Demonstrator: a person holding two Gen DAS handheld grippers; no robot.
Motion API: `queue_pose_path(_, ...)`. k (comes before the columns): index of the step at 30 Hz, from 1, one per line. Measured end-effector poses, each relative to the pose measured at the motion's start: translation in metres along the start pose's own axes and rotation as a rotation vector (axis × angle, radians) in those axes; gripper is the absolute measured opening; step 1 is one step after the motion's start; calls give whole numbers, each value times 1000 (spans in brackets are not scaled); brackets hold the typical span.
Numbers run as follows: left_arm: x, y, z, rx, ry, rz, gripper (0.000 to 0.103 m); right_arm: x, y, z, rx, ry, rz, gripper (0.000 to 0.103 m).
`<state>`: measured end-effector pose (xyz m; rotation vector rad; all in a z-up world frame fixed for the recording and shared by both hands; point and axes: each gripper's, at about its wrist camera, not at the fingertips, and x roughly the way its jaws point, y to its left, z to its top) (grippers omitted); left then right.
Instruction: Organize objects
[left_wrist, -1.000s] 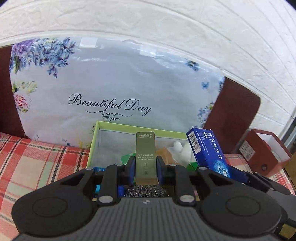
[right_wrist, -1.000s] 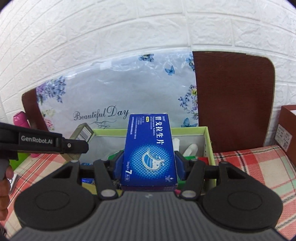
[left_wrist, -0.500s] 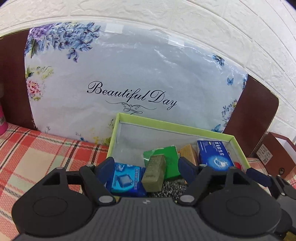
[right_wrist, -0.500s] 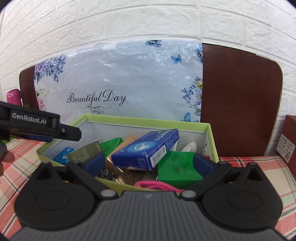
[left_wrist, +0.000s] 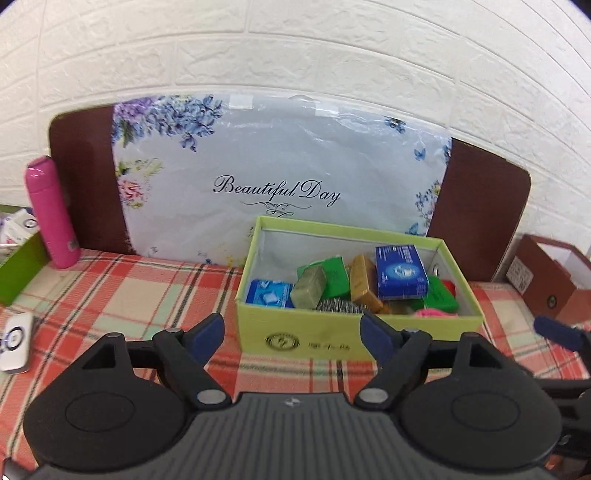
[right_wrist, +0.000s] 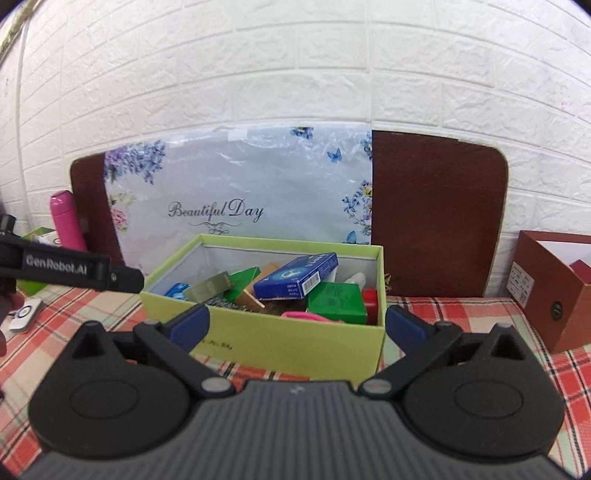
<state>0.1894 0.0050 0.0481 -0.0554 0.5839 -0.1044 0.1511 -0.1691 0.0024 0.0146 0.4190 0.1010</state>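
left gripper (left_wrist: 291, 334): fingers spread, just opened, empty | right gripper (right_wrist: 297, 325): same

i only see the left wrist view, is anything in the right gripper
Observer: No. The right gripper is empty; its jaws have just been opening and stand wide apart.
Operator: how does the blue box lie
Observer: The blue box lies tilted on top of the other items in the green box, barcode end toward the right wrist camera.
Operator: anything in the far right corner
Observer: A white item sits there, behind the green pack.
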Motion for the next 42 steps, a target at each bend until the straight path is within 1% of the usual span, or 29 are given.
queue_pose_path(1, -8, -2, -5, 5, -2, 9, 87, -10, 0, -2, 6, -5, -4, 103)
queue_pose_path(6, -40, -5, -33, -12, 9, 41, 88, -52, -2, -20, 25, 12, -27, 103)
queue_pose_path(11, -63, -9, -61, -5, 14, 74, 88, -77, -3, -43, 42, 44, -43, 103)
queue_pose_path(16, -81, -19, -85, 61, -11, 132, 88, -93, 0, -64, 54, 77, -58, 103)
queue_pose_path(21, -86, -19, -92, 54, 11, 92, 89, -99, 5, -73, 43, 96, -73, 103)
queue_pose_path(27, -84, -20, -91, 37, 19, 76, 89, -100, 8, -73, 37, 97, -76, 103)
queue_pose_path(32, -80, -21, -93, 47, 26, 81, 89, -97, 9, -74, 44, 109, -73, 103)
queue_pose_path(35, -77, -20, -95, 34, 38, 60, 89, -93, 9, -76, 46, 119, -70, 103)
queue_pose_path(42, -73, -23, -97, 34, 53, 53, 89, -88, 10, -76, 50, 127, -62, 103)
